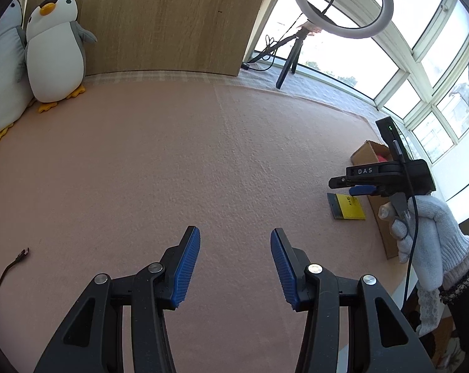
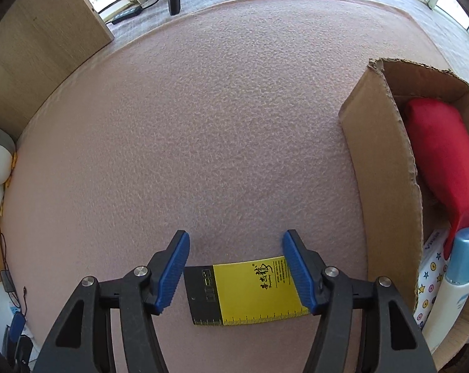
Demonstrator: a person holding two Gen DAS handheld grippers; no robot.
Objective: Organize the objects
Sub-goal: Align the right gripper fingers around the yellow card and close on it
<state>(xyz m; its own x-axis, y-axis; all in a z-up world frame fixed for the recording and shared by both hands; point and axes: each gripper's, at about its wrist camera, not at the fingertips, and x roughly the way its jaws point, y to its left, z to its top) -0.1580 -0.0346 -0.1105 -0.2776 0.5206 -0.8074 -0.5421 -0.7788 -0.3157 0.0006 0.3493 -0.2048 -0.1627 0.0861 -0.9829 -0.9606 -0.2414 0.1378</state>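
A flat yellow and black card (image 2: pixel 250 292) with a ruler edge lies on the pink mat, between and below the open fingers of my right gripper (image 2: pixel 236 270). It also shows in the left wrist view (image 1: pixel 349 206), under the right gripper (image 1: pixel 355 186). A cardboard box (image 2: pixel 380 168) stands just to the right and holds a red pouch (image 2: pixel 442 152), a white bottle with a blue cap (image 2: pixel 455 283) and a star-patterned pack (image 2: pixel 430 276). My left gripper (image 1: pixel 236 267) is open and empty over bare mat.
Two plush penguins (image 1: pixel 55 49) stand at the mat's far left against a wooden board (image 1: pixel 159 21). A ring light on a tripod (image 1: pixel 343 6) stands by the windows. A cable end (image 1: pixel 20 256) lies at the left edge.
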